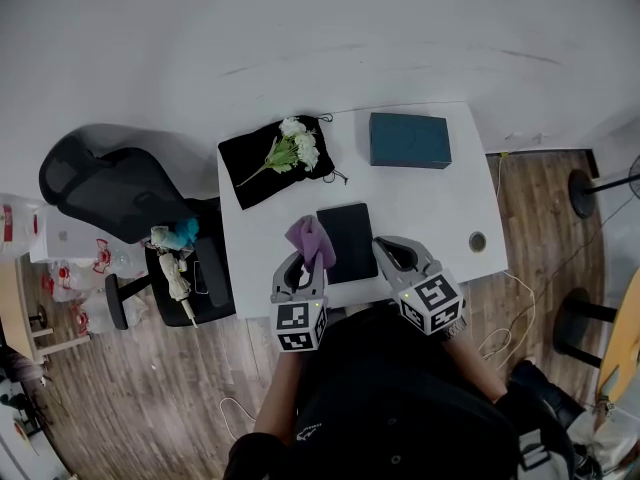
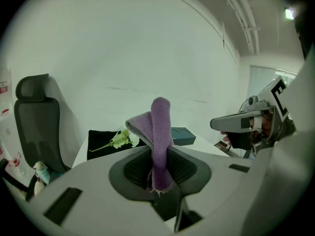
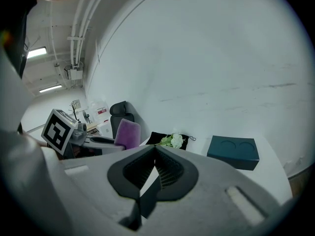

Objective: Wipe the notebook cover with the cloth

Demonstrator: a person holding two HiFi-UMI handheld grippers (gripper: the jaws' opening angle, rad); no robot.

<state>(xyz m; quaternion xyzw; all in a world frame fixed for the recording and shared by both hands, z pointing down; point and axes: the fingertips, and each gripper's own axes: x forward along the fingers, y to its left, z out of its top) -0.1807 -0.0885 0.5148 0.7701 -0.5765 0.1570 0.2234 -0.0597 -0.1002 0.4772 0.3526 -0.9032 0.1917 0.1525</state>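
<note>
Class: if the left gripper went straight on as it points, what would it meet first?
Probably the white wall: the left gripper, shut on the cloth, aims between the flowers and teal box. Depth unclear.

White counter (image 1: 440, 208) set against a pale wall (image 1: 300, 38) in a wood-floored room.

Below you, the counter's far edge meets the plain pale wall, and brown wood-plank floor (image 1: 540, 198) shows on both sides. A black office chair (image 1: 100, 183) stands to your left, near the counter. A small round hole (image 1: 478, 240) sits by the counter's right edge. The right gripper view shows ceiling pipes (image 3: 74, 43) beside lit strip lights (image 3: 37, 52).
</note>
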